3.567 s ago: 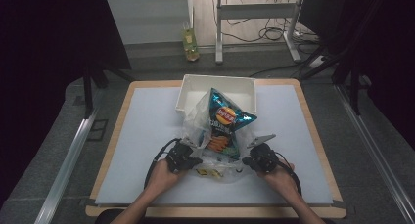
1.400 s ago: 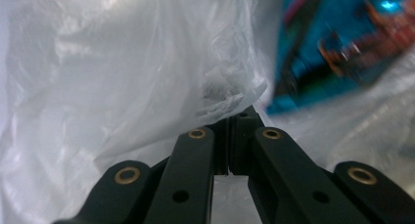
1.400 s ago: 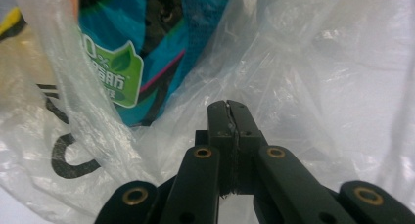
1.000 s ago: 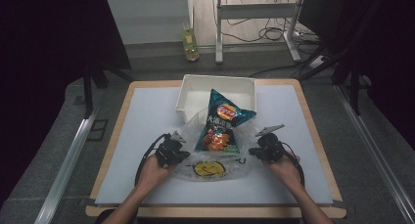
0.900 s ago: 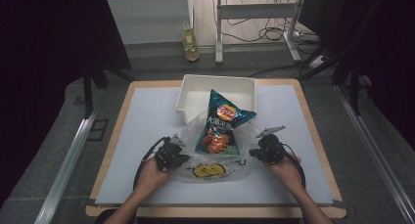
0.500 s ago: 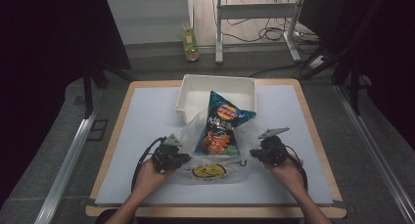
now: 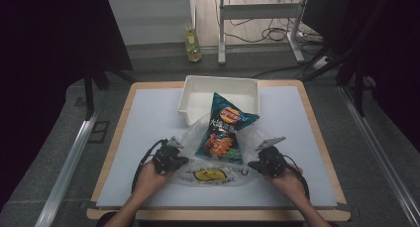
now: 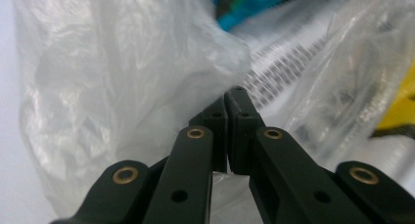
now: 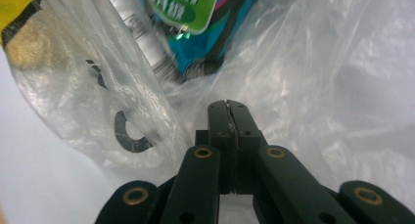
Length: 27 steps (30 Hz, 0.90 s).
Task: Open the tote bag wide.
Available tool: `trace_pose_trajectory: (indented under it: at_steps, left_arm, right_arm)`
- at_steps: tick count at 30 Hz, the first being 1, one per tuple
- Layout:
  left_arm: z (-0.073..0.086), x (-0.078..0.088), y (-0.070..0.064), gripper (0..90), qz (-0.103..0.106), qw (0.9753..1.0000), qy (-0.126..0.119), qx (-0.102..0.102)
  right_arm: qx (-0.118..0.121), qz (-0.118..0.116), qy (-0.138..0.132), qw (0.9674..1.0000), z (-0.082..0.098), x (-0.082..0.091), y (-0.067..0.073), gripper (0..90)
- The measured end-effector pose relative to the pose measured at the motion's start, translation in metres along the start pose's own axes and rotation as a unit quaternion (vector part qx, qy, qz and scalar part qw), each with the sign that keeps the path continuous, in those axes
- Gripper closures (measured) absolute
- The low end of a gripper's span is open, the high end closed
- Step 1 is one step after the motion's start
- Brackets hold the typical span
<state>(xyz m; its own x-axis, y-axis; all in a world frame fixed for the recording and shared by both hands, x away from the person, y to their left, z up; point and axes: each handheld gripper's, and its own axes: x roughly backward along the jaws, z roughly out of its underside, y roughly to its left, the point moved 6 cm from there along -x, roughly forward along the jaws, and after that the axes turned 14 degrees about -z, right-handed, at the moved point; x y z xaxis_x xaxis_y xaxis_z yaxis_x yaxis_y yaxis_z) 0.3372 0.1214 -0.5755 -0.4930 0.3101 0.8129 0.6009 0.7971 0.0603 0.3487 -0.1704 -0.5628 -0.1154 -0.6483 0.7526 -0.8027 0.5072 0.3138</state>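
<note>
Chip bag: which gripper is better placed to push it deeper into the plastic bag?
Neither: left gripper and right gripper are both shut on the plastic bag. The chip bag sits about midway; right looks marginally nearer.

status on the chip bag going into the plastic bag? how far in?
Done: the chip bag has its lower end inside the clear plastic bag, upper end propped on the white bin. In hand: the left gripper and right gripper are each shut on a side of the plastic bag. Left: working the chip bag fully inside.
</note>
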Motion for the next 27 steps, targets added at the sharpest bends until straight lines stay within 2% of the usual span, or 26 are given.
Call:
trace_pose_trajectory:
  at_steps: [10,14,16,19,23,25,27]
  left_arm:
    - [0.025,0.020,-0.037,87.2,0.049,0.9987,0.006,-0.013]
    - [0.034,0.028,-0.057,87.0,0.080,0.9965,0.011,-0.021]
    - [0.036,0.030,-0.062,87.0,0.085,0.9960,0.011,-0.027]
    - [0.033,0.030,-0.058,85.7,0.066,0.9974,0.001,-0.030]
    - [0.024,0.037,-0.038,85.3,0.045,0.9981,-0.043,-0.003]
    - [0.020,0.044,-0.031,85.3,0.029,0.9971,-0.070,-0.002]
    - [0.018,0.049,-0.028,85.0,0.026,0.9953,-0.093,0.002]
  right_arm:
    - [0.010,-0.009,0.017,0.9998,0.022,0.011,0.017,89.0]
    - [0.011,-0.010,0.024,0.9996,0.028,0.014,0.022,89.1]
    - [0.011,-0.011,0.026,0.9995,0.033,0.017,0.024,89.1]
    - [0.011,-0.011,0.028,0.9995,0.034,0.018,0.025,89.0]
    - [0.012,-0.013,0.018,0.9997,0.029,0.017,0.024,88.8]
    - [0.012,-0.014,0.006,0.9998,0.025,0.018,0.025,88.7]
    - [0.016,-0.013,-0.007,0.9998,0.020,0.021,0.025,87.9]
